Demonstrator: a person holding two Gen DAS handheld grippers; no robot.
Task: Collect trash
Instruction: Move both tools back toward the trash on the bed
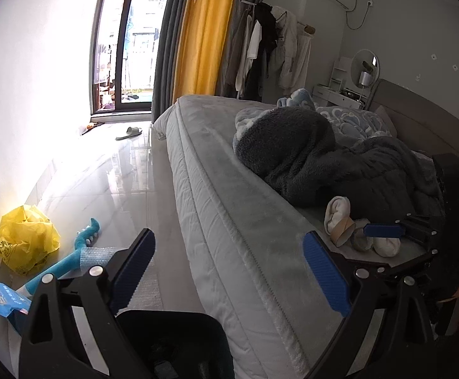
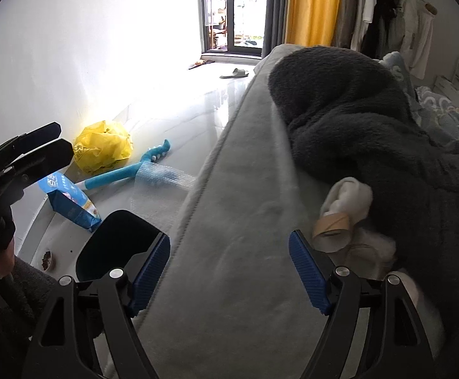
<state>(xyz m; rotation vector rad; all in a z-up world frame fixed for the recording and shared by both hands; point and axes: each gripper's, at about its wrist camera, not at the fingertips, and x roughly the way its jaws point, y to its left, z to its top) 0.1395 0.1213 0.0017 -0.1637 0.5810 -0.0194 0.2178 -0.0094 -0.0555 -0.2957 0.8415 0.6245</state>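
Note:
On the mattress (image 2: 229, 221), a cardboard tube (image 2: 330, 224) lies among white crumpled wads (image 2: 351, 197) against a dark fleece blanket (image 2: 371, 132). My right gripper (image 2: 229, 274) hovers over the mattress edge just short of the tube, jaws wide and empty. Seen from the left wrist, the right gripper (image 1: 387, 232) has its blue pad beside the tube (image 1: 343, 227). My left gripper (image 1: 229, 271) is open and empty above the bed's side; it shows as (image 2: 55, 143) in the right wrist view. A black bin (image 2: 112, 240) stands on the floor beside the bed.
On the floor by the wall lie a yellow plastic bag (image 2: 103, 148), a blue packet (image 2: 71, 202), a teal long-handled toy (image 2: 125, 175), bubble wrap (image 2: 163, 177) and a small bowl (image 2: 47, 257). A slipper (image 1: 130, 132) lies near the balcony door. Clothes (image 1: 270, 47) hang beyond the bed.

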